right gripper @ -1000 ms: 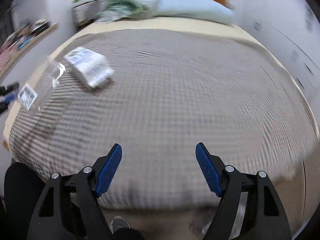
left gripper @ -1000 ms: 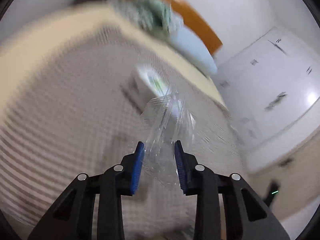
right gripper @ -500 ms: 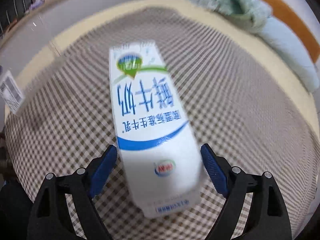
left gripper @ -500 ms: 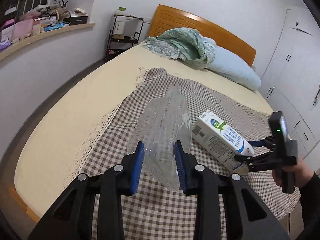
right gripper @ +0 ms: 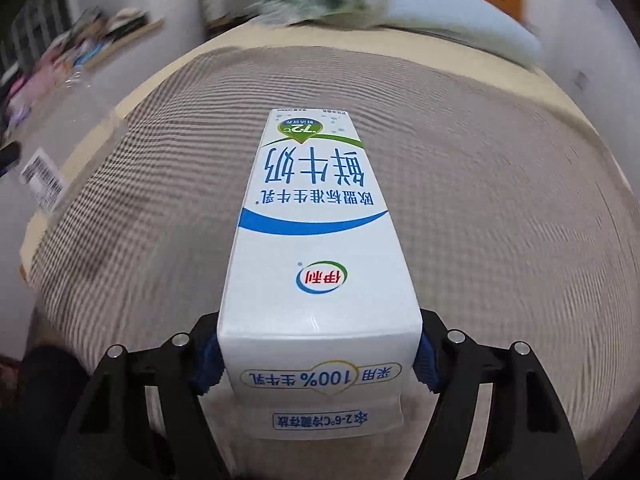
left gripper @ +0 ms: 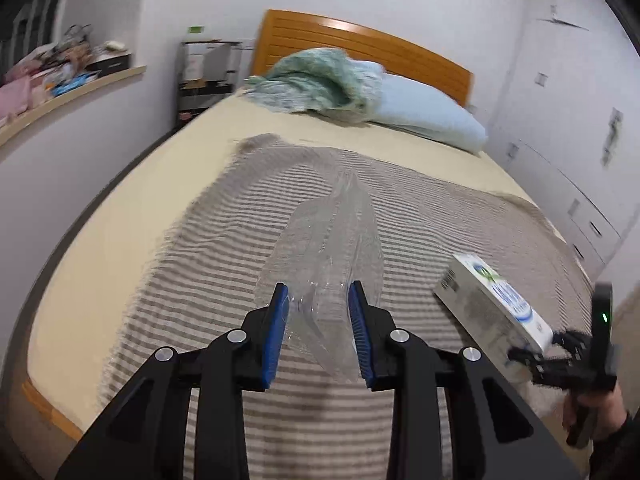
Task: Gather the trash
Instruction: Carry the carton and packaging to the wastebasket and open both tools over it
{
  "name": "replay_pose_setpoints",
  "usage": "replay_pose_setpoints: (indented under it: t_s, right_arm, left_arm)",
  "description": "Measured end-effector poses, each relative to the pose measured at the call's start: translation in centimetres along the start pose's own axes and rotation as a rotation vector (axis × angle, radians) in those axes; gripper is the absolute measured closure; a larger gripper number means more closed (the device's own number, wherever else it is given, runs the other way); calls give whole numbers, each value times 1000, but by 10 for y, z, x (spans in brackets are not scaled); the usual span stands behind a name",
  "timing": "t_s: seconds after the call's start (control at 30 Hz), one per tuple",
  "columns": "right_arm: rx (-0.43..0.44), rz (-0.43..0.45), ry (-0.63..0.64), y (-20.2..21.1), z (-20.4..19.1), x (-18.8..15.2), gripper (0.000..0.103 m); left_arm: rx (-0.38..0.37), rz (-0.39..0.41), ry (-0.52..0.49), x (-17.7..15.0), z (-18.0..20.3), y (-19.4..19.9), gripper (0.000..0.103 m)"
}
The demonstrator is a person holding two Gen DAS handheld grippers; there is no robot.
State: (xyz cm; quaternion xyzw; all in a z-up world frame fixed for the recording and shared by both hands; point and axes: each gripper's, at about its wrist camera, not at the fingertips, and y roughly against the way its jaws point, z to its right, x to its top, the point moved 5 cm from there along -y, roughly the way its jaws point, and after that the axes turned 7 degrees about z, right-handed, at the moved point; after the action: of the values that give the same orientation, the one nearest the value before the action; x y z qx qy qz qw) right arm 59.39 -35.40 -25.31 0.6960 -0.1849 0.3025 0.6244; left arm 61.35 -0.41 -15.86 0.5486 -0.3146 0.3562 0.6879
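Note:
A crushed clear plastic bottle (left gripper: 332,232) sticks out forward from my left gripper (left gripper: 318,292), which is shut on its lower end above the bed. The bottle's barcode label (right gripper: 42,180) shows at the left edge of the right wrist view. A white and blue milk carton (right gripper: 316,240) lies lengthwise between the blue pads (right gripper: 206,364) of my right gripper (right gripper: 316,364). Its jaws are closing and press on the carton's two sides. The left wrist view shows the same carton (left gripper: 488,296) at the right, held by the right gripper (left gripper: 556,344) in a person's hand (left gripper: 596,404).
A grey checked blanket (left gripper: 224,264) covers the near part of the bed (left gripper: 120,216). A pale blue pillow (left gripper: 424,116) and a green cloth (left gripper: 320,80) lie by the wooden headboard (left gripper: 360,48). A cluttered shelf (left gripper: 60,88) runs along the left wall; white cupboards (left gripper: 568,152) stand right.
My right gripper swung from the bare blanket onto the milk carton and closed on its sides. The left gripper kept hold of the clear bottle and rose a little.

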Motion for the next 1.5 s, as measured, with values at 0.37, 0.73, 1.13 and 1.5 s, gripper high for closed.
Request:
replay_pose_setpoints:
  t_s: [0.37,0.73,1.13,1.5]
  right_arm:
    - [-519,77,-586,239,219,-281,32]
    - [-539,-86,-957,246,248,-482,32]
    - [-486,-132,-1013,179,296,-508,32]
    - [-552,-177,-848,81,305,-479,32]
  left_arm:
    - [-401,-145,-268,-85,252,29,74]
    - [-647,-677,-658,-317,519,-3,74]
    - [-352,-1008,-794,-525,605,-131,73]
    - [-471,-975,-774,-481,623,-121,60]
